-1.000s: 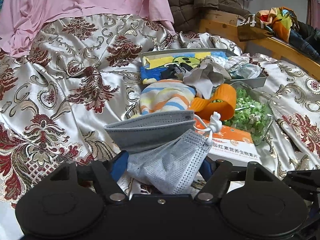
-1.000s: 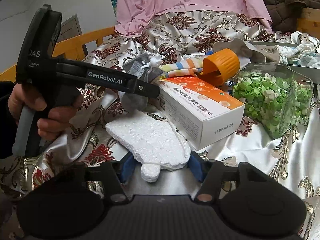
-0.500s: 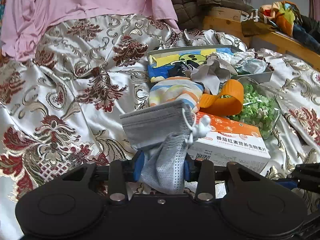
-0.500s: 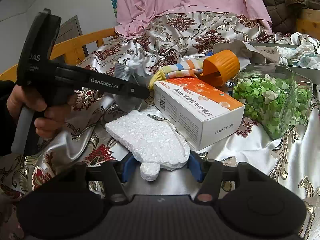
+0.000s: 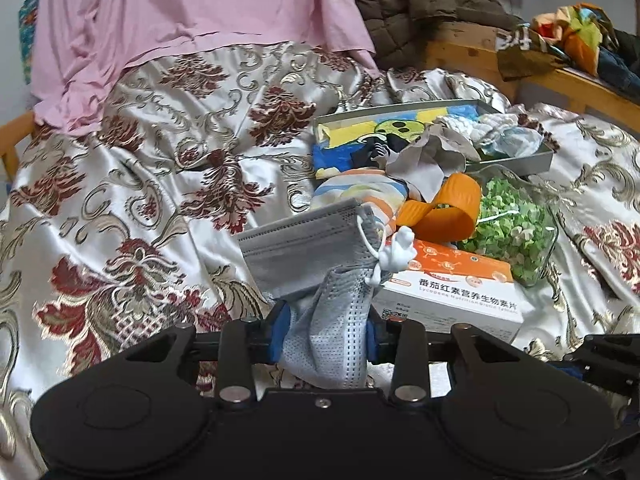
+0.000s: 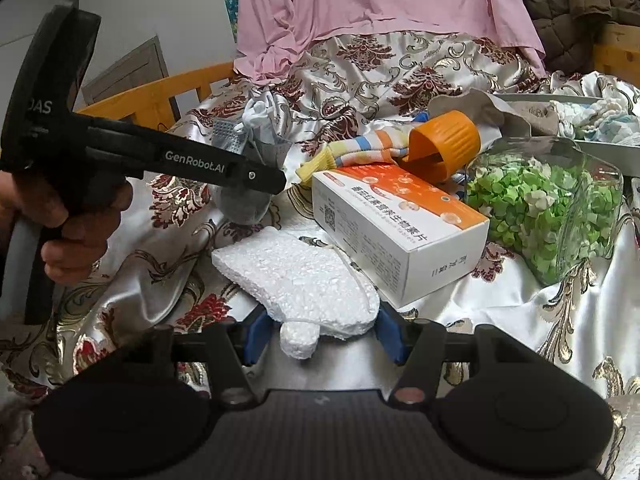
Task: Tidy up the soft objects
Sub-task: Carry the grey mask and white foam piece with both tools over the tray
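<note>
Both tools (image 5: 325, 330) (image 6: 320, 334) tilted downward (mask (image 5: 308, 248) pinched)

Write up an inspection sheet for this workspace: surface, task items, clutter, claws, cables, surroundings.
Surface: patterned satin bedspread, rumpled.
Job's things: grey face mask pinched in the left claw; white foam piece between the right claw's pads; striped sock beside the orange cup; grey tray already holding cloths.
Clutter: orange-and-white box; clear jar of green bits.
Claws: left has just closed on the mask; right clamps the foam at its edges.
Cables: nothing seen.
Surroundings: pink sheet, brown quilted jacket, wooden bed frame.
</note>
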### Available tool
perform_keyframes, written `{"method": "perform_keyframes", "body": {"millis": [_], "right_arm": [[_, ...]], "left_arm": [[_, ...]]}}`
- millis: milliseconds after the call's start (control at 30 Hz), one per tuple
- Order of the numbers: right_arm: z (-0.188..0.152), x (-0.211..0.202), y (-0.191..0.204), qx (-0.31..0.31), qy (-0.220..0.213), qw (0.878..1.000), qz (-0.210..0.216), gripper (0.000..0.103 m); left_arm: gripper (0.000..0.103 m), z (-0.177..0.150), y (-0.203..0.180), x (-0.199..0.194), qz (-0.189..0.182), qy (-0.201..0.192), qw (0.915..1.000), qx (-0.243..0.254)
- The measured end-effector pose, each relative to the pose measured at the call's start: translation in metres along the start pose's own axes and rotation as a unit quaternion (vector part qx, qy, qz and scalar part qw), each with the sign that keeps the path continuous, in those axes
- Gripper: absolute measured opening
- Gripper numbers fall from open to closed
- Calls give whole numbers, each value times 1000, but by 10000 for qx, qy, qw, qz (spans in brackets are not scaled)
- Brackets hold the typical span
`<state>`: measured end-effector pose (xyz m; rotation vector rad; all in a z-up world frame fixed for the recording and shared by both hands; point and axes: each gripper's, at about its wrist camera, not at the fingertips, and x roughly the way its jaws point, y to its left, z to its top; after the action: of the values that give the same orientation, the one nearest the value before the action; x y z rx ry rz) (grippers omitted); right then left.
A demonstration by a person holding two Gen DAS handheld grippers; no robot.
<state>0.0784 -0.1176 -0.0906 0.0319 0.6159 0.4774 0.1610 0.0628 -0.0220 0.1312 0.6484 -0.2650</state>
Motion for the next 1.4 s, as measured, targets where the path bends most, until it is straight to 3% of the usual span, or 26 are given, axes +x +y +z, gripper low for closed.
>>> {"method": "perform_keyframes", "body": {"millis": [500,833,1133,1400], "right_arm": [[12,-47,-5,152,-642,9978,-113,61],[34,-81,-31,392,-1295,9896,-488,61],[96,-83,-91,404,-1732,9797,-923,61],[179,-39,-172,203,-1711,9762,-1314,61]], "left_arm": [[39,12,-24,-56,224,-393,9988,-205],[39,48,-48,-66,176,-736,9969,-223],[39,119,-61,-19,47,-958,9943,-477],[39,194,-64,76,58,-1013,9937,-479]]}}
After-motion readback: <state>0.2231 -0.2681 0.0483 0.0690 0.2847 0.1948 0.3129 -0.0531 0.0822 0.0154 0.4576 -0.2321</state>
